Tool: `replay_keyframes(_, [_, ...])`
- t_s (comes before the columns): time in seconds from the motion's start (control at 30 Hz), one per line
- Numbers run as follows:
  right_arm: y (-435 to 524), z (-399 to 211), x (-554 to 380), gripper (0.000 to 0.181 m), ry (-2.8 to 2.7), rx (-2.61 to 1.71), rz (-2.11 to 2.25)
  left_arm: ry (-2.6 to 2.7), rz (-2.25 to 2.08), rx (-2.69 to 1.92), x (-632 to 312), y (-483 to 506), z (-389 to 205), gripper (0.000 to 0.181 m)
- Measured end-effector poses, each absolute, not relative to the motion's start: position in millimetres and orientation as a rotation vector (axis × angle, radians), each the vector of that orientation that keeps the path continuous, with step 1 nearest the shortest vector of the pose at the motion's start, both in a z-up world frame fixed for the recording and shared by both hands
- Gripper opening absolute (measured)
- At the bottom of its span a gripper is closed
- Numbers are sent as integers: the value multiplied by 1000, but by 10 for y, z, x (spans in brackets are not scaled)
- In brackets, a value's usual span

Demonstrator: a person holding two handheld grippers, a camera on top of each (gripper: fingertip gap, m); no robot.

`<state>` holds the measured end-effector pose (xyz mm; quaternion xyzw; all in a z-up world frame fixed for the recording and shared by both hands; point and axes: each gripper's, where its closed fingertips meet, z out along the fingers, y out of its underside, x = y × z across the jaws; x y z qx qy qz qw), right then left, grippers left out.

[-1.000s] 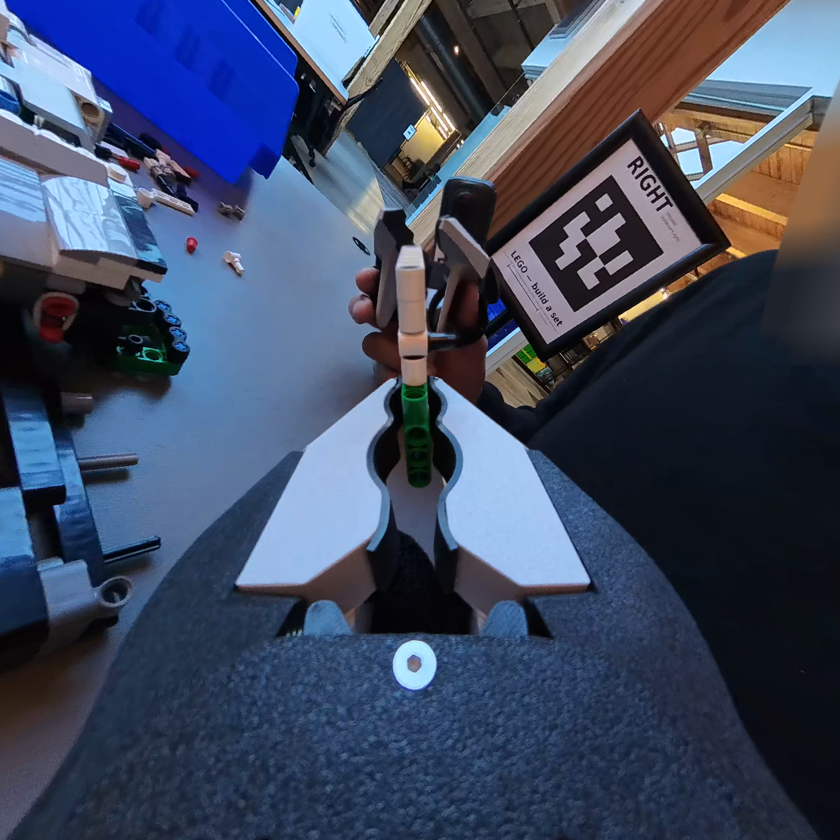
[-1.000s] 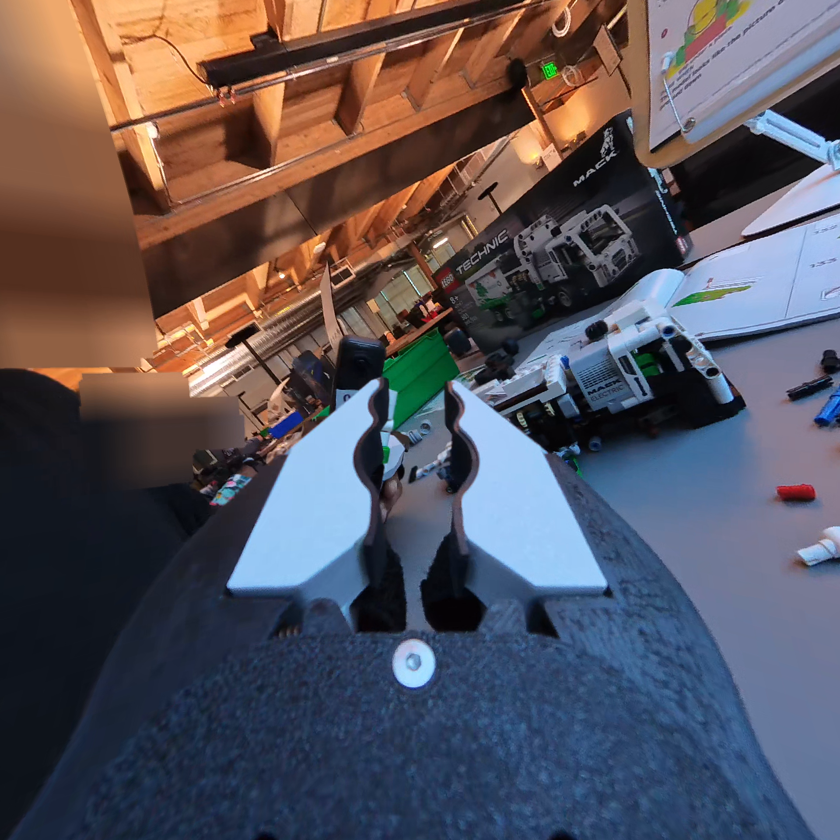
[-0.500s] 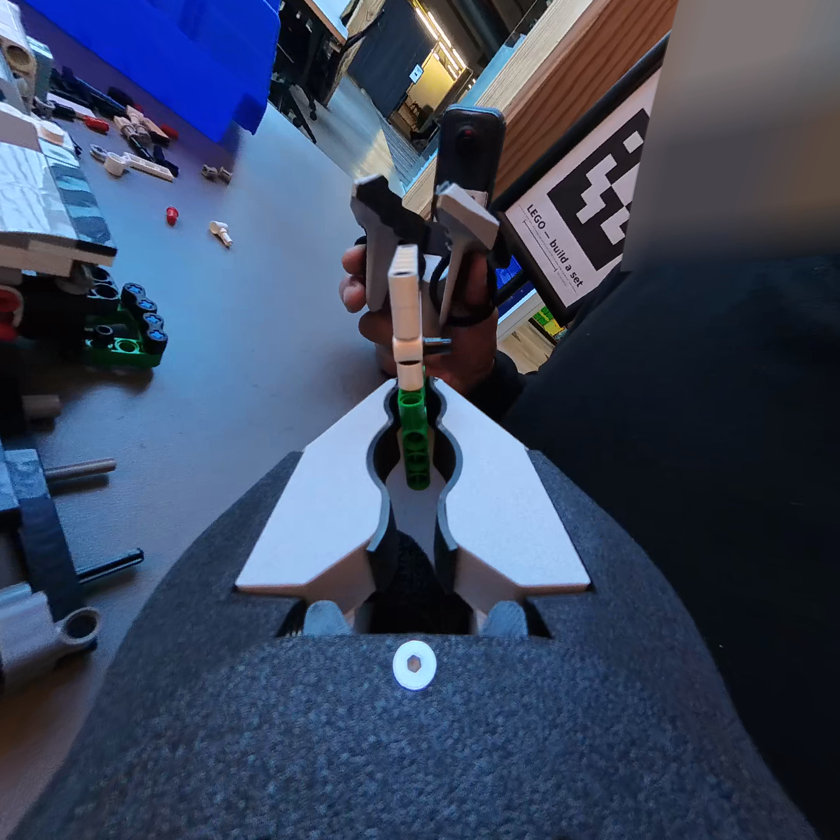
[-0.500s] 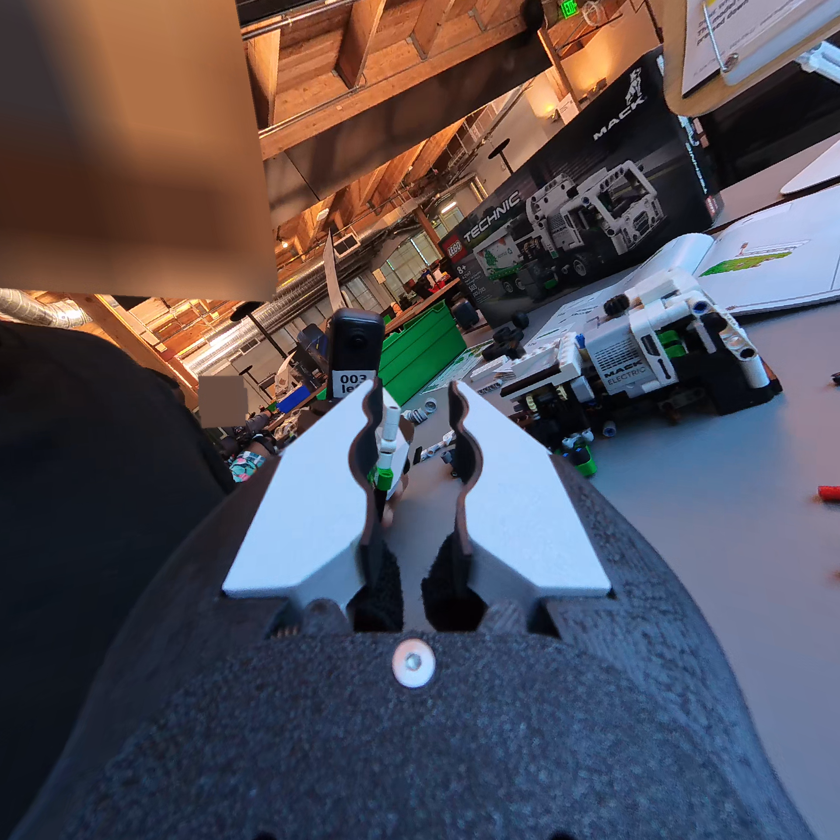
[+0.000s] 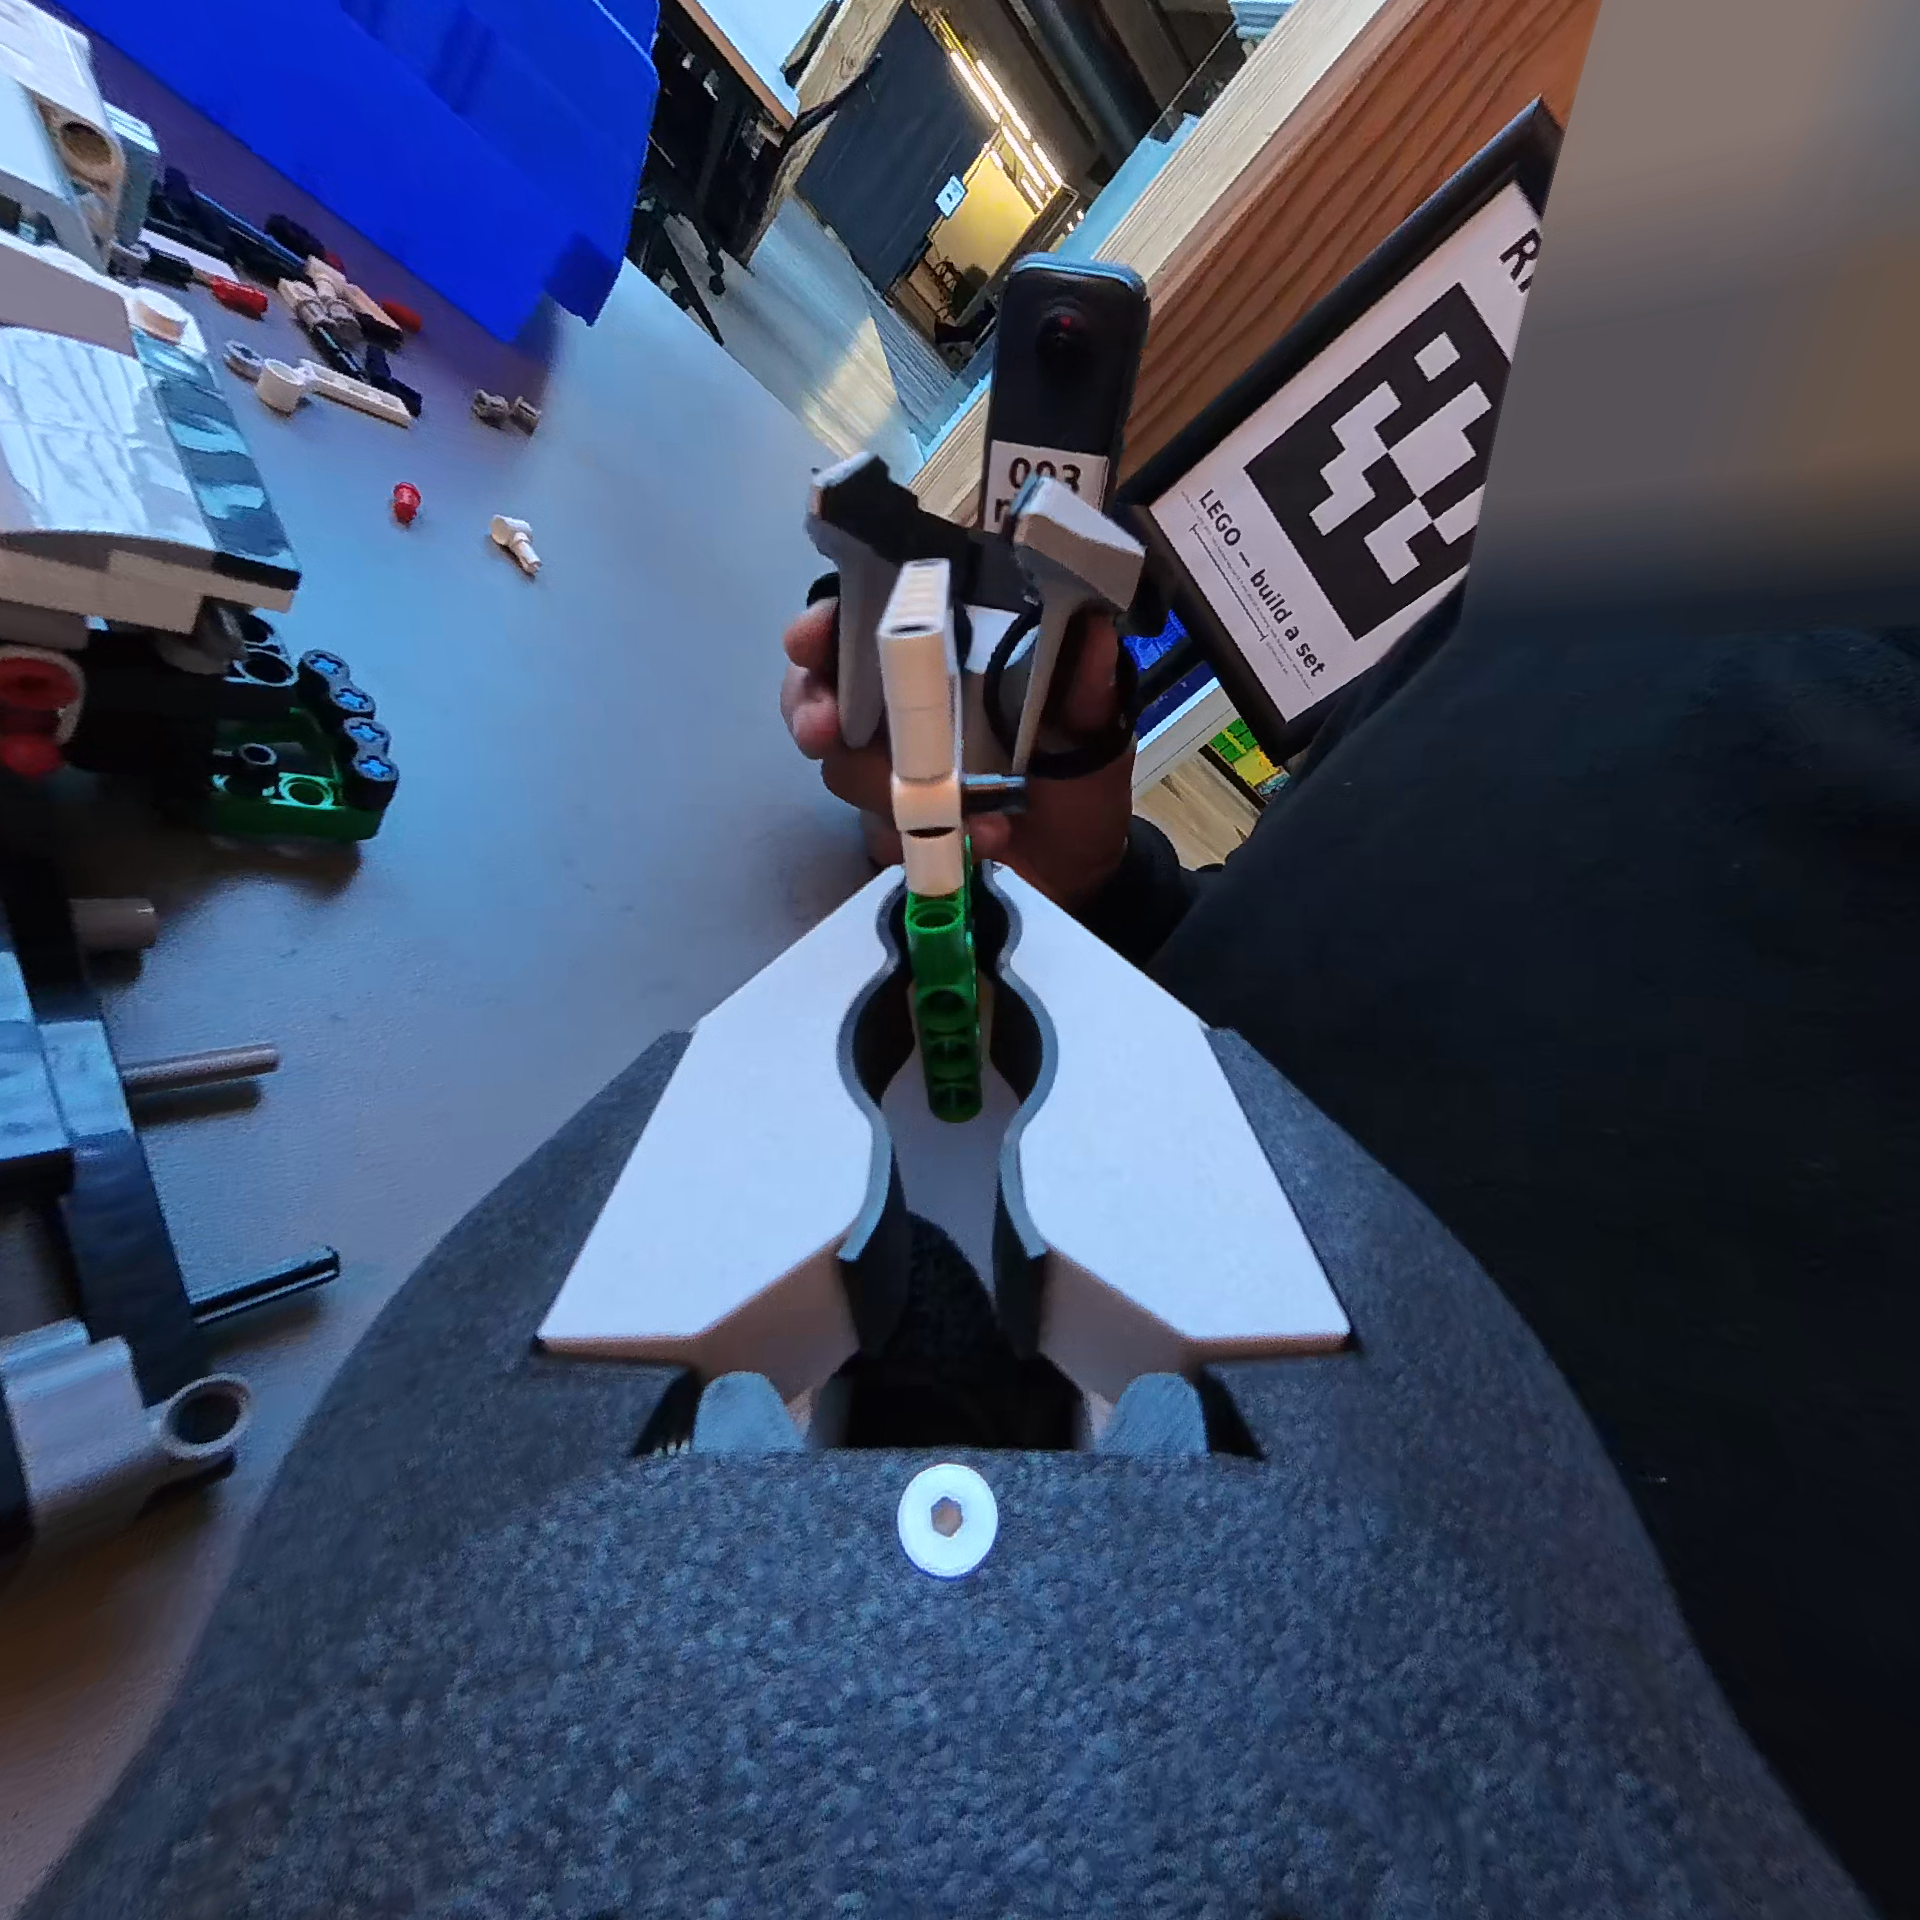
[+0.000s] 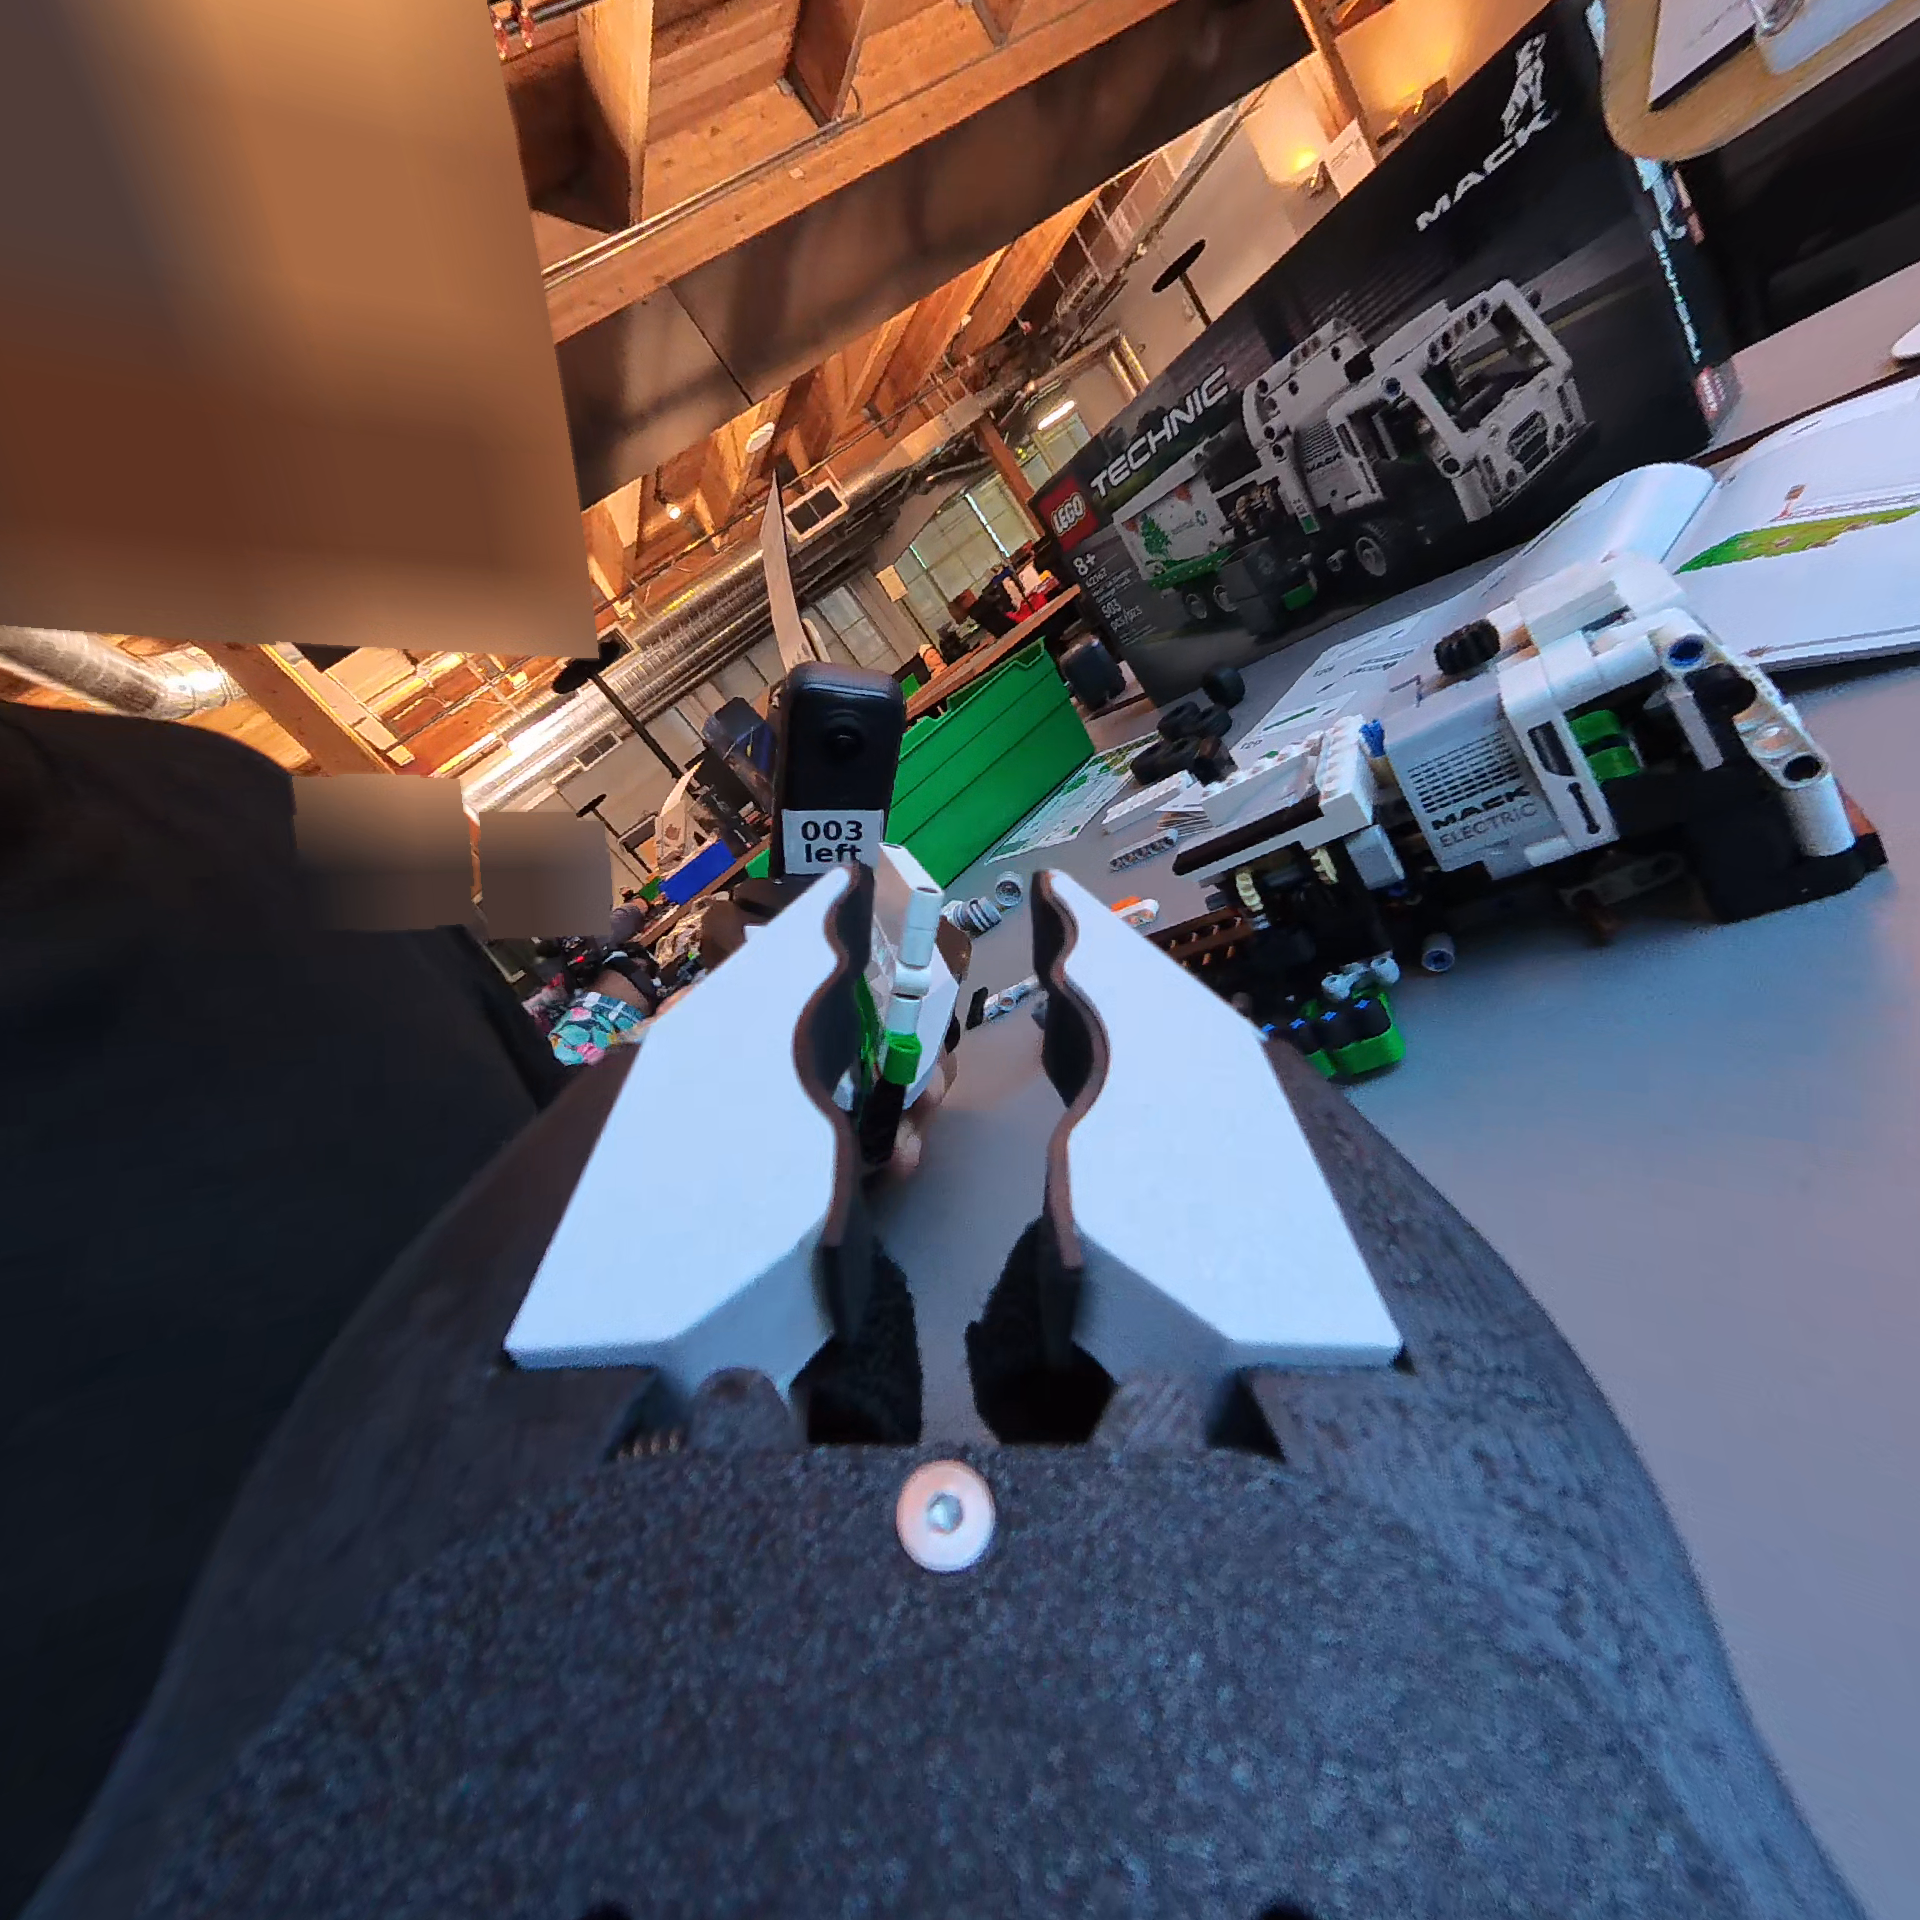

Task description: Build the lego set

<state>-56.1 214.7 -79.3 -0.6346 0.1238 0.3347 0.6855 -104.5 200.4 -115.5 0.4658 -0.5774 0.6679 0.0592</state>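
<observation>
Left claw [image 5: 940, 914] clamped on green beam [image 5: 943, 1013], white beam [image 5: 920, 686] jutting past its tips, right claw [image 6: 951, 904] parted, empty, facing it

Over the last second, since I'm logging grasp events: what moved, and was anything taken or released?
The two grippers closed in on each other: the open right gripper looms nearer the white-and-green piece. Nothing was taken or released. The left gripper stays shut on that piece; the truck model has not moved.

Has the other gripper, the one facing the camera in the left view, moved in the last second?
Yes. The right gripper has come nearer the left gripper; it now covers more of the framed sign behind it.
</observation>
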Motion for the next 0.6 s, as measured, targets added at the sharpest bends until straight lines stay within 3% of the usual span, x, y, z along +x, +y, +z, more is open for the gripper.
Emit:
replay_keyframes(0.3, [2113, -682, -822, 37, 129, -1378, 874, -1372, 2190, 1127, -1195, 2003, -736, 6])
replay_keyframes(0.43, [2083, -556, -1046, 67, 68, -1309, 1175, -1214, 2165, 901, -1380, 1886, -530, 6])
replay_keyframes(0.6, [1987, -360, -1561, 73, -91, -1222, 1625, -1151, 2084, 612, -1717, 1675, -314, 6])
